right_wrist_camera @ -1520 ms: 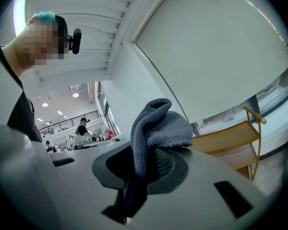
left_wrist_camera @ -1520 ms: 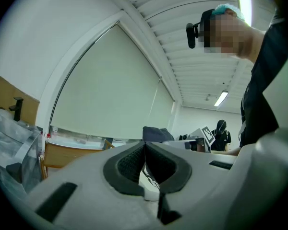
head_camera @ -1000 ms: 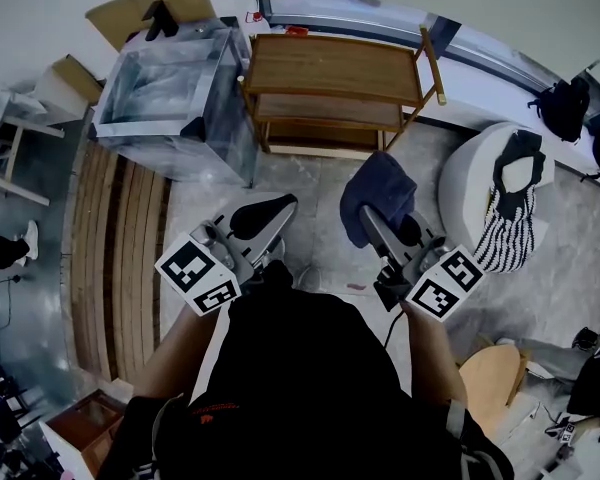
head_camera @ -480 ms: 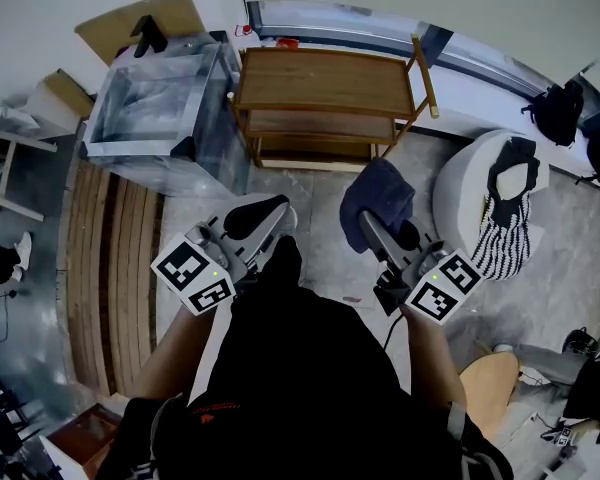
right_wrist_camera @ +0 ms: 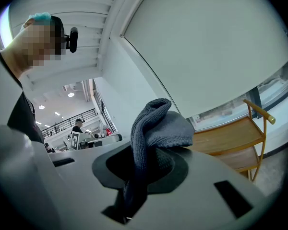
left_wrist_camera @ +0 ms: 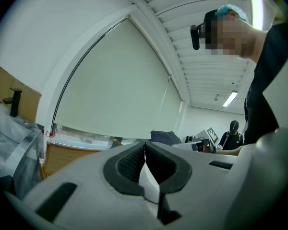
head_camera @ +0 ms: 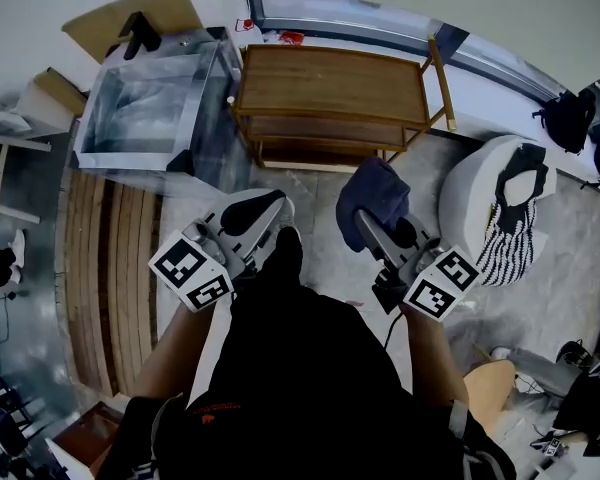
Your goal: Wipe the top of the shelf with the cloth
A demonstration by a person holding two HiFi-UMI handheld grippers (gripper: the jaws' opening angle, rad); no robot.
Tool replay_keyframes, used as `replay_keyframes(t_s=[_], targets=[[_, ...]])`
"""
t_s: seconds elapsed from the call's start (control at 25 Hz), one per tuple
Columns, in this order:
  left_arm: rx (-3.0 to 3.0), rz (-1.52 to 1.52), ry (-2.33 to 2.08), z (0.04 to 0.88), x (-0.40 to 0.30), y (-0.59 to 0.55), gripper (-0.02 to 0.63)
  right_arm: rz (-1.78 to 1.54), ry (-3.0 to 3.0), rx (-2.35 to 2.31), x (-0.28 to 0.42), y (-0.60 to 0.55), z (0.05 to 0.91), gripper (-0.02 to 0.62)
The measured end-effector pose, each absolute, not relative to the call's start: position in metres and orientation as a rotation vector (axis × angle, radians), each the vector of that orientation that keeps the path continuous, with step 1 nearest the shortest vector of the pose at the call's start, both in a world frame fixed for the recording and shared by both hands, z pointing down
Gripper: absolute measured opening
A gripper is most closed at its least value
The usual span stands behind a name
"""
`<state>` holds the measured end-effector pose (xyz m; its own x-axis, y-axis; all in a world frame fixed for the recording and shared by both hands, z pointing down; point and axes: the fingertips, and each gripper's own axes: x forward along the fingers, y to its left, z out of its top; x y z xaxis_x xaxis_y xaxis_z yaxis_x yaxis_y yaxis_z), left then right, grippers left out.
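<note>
Two grippers, only one loaded. My right gripper (right_wrist_camera: 144, 163) has its jaws clamped on the cloth (right_wrist_camera: 159, 123), a dark grey-blue towel. One fold is pinched deep between the pads, and the rest bunches up and flops over the tip on the far side from me. My left gripper (left_wrist_camera: 145, 163) has its jaws pressed together at the tips with nothing between them. It hangs beside the right one, apart from it, carrying nothing.

Further out, the shelf (head_camera: 332, 76), a wooden rack with several tiers, stands ahead of both tips. It is well apart from the cloth, with bare floor (head_camera: 315, 193) between. Its top board looks bare and nothing is touching it. Ahead and to the left of the left gripper is a plastic-wrapped clear box (head_camera: 150, 108), just beside the shelf. Off to the right of the right gripper sits a white round seat (head_camera: 470, 183) with striped fabric draped on it.

Progress, as I judge it: the cloth is in hand, so the pick-up part is done. The wiping itself has not started, since the cloth makes no contact with the top board. What's left is closing the gap to the shelf, laying the loose bunch flat on the top, and sweeping it across the whole board. The left gripper looks spare for this.
</note>
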<state>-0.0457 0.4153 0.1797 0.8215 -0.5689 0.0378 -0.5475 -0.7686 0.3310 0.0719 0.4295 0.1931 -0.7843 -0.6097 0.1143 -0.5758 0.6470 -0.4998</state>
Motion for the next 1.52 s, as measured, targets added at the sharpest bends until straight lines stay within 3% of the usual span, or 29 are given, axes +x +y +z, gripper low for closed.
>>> replay_keyframes(t_s=[1.52], targets=[[2.580, 0.080, -0.768, 0.247, -0.126, 0.102, 0.020, -1.043, 2.819, -1.128, -0.021, 0.103, 0.246, 0.057]])
